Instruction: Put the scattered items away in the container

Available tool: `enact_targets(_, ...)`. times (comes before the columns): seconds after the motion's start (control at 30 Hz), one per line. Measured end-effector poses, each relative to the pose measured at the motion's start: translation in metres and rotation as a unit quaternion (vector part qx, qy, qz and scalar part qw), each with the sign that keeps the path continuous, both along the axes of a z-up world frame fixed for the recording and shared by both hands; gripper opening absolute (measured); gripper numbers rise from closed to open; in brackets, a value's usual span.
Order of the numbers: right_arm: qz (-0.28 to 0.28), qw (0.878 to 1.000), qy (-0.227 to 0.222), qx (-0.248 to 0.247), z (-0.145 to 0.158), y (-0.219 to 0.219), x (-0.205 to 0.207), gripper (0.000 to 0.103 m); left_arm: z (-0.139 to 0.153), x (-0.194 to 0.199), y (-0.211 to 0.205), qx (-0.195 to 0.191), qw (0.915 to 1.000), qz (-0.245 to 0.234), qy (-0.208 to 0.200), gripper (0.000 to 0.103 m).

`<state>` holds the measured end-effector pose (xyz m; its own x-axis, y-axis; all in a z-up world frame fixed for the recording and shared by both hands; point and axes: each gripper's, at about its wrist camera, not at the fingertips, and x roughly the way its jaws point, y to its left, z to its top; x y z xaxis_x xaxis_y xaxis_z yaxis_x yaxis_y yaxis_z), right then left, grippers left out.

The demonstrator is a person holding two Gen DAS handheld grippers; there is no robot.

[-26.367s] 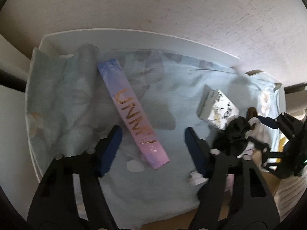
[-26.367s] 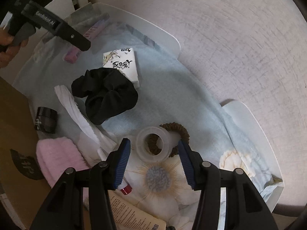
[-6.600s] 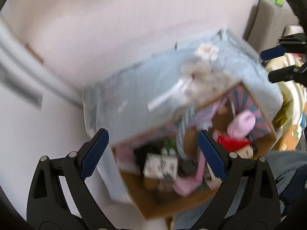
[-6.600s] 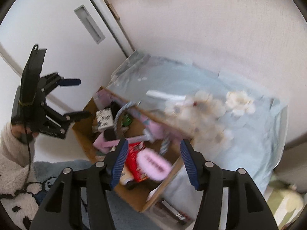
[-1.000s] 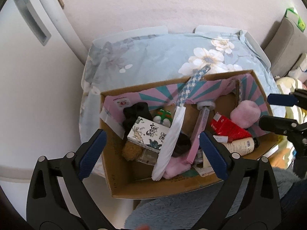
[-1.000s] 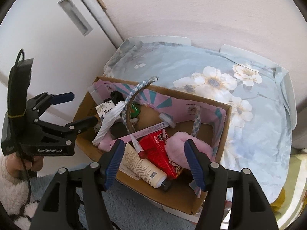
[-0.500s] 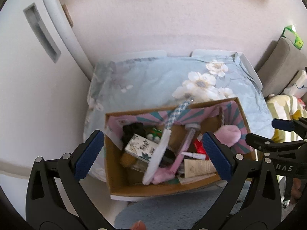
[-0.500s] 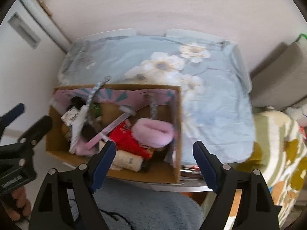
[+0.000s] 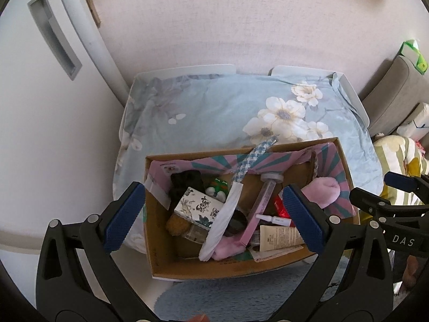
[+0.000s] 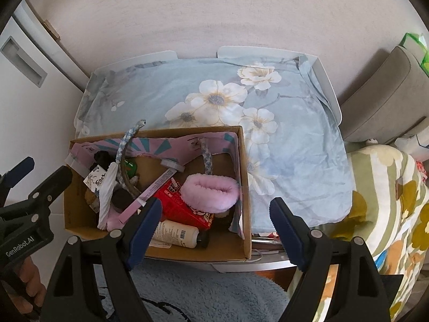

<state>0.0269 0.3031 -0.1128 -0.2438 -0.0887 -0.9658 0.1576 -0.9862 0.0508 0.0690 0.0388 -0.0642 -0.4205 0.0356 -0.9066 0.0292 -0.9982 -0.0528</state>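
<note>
Left wrist view: the left tool (image 9: 214,216) hangs high above the cardboard box (image 9: 171,271), its blue-padded fingers (image 9: 122,216) spread wide and holding nothing. The box stands at the near edge of the worktop (image 9: 187,68), which is draped in a pale blue floral cloth (image 9: 214,110); the cloth behind the box lies bare up to the wall. The worktop's left edge sits close to a white door (image 9: 40,107). The box's long axis runs left to right. Inside, a white strip (image 9: 222,222) slants from the near side up toward the back wall, in line with a braided blue-and-white band (image 9: 254,155) that pokes out over the back rim. A pink tube (image 9: 258,209) lies beside it on nearly the same slant, cap toward the back. A small white carton with ink drawings (image 9: 199,208) sits at the left, a fluffy pink roll (image 9: 323,191) at the right. The right tool (image 9: 375,187) shows at the right edge, with "DAS" readable on its body.

Right wrist view: the right tool (image 10: 215,216) is also spread wide and empty, above the box's (image 10: 248,187) right wall. To the right of the box the cloth (image 10: 295,134) is bare out to the worktop's edge (image 10: 325,86). A cream bottle (image 10: 178,234) lies lengthwise along the near wall, dark cap to the right, beside a red packet (image 10: 177,206) whose print is too small to read. The left tool (image 10: 32,171) appears at the left, marked "GenRobot.AI".
</note>
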Motion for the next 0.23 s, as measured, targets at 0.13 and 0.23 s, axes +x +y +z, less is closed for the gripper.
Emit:
enact_targets(0.13, -0.002, 1.000, -0.003, -0.001, -0.0015, -0.0008, -0.0011, 0.079, 0.0002, -0.0009, -0.0003, 0.000, 1.0000, -0.002, 0.005, 0.102)
enact_targets(0.23, -0.002, 1.000, -0.003, 0.000, -0.0015, -0.0012, -0.0024, 0.079, 0.0014, -0.0013, -0.0007, -0.005, 0.9999, -0.002, 0.009, 0.102)
